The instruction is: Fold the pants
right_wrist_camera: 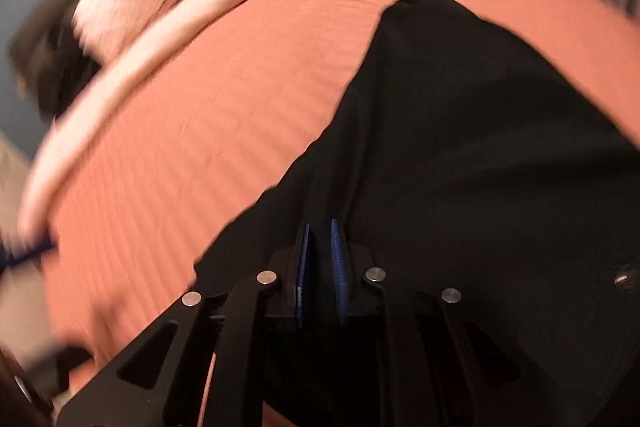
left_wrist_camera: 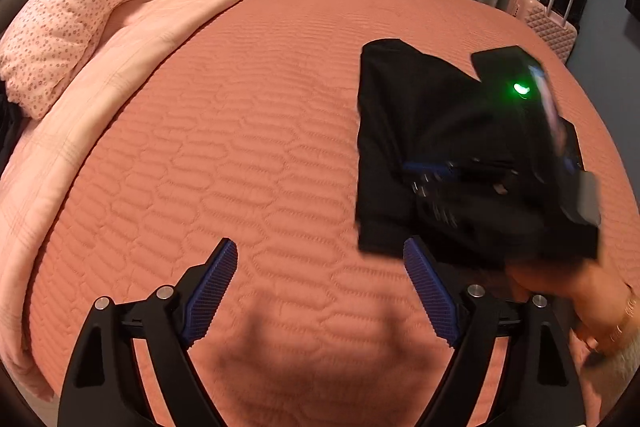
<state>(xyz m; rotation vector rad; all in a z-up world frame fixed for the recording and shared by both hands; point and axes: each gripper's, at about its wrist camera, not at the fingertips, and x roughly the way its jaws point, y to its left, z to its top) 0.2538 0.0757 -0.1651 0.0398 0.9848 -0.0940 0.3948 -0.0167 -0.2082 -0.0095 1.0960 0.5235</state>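
Nearest the lens, the left gripper (left_wrist_camera: 318, 291) stands with jaws wide and empty over bare bedspread (left_wrist_camera: 240, 147). Beyond it to the right, the right gripper (right_wrist_camera: 322, 259) is pinched narrow on a fold of the black pants (left_wrist_camera: 400, 131), which lie bunched on the bed's right side. Judgement: the cloth is light, limp and prone to sag; take it at a hem or corner edge, both layers together. Appearance: plain black, matte, partly folded, outline irregular. Pink pillow (left_wrist_camera: 80, 19) lies far left.
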